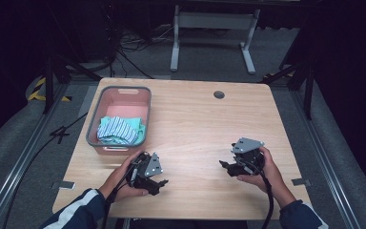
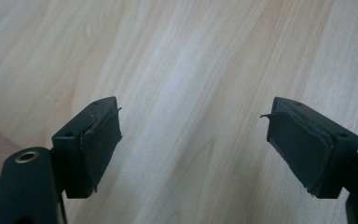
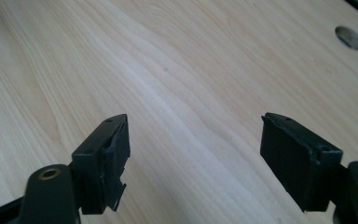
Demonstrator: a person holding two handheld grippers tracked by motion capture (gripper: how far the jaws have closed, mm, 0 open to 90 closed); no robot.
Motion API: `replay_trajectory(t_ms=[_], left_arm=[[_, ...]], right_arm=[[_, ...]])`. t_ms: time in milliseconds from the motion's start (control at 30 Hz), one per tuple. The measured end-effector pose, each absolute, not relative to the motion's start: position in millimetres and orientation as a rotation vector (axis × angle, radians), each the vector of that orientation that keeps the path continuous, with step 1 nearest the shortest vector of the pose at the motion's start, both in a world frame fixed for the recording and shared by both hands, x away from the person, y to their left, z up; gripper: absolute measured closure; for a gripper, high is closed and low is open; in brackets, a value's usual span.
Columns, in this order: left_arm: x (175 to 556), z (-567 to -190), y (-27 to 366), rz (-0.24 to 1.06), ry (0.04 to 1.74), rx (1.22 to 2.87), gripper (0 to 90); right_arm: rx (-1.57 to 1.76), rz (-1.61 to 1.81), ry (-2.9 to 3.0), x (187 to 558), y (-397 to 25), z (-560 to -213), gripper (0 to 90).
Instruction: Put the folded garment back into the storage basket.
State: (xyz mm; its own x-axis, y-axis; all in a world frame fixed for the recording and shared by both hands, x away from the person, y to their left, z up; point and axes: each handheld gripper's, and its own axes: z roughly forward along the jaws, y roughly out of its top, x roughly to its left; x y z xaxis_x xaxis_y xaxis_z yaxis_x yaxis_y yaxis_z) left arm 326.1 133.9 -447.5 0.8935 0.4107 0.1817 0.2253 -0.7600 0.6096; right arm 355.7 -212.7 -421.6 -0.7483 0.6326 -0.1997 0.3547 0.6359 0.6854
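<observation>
Holding both wide open over bare bench: your left gripper (image 1: 163, 182) is sitting just beside the pink basket (image 1: 95, 125) with the striped clothes (image 1: 118, 129), right gripper (image 1: 224, 164) well apart.

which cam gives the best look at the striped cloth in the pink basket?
The high view: the striped cloth lies bunched at the near end of the pink basket, seen whole from above. The left and right gripper views look at bare wooden tabletop between their open jaws.
</observation>
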Motion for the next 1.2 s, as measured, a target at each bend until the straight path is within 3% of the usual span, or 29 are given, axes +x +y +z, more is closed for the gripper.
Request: replay_trajectory(t_ms=[500, 667, 1200], left_arm=[[332, -476, 146, 0.237, 0.505, 2.396, 17.3], [335, -483, 147, 0.191, 0.534, 2.342, 12.1], [335, -483, 146, 0.199, 0.550, 2.337, 10.5]], right_arm=[[0.971, 0.943, 2.427, 336, -272, -478, 18.0], [1.051, 1.052, 2.408, 337, -285, -486, 17.1], [1.069, 1.052, 2.386, 335, -284, -487, 16.5]])
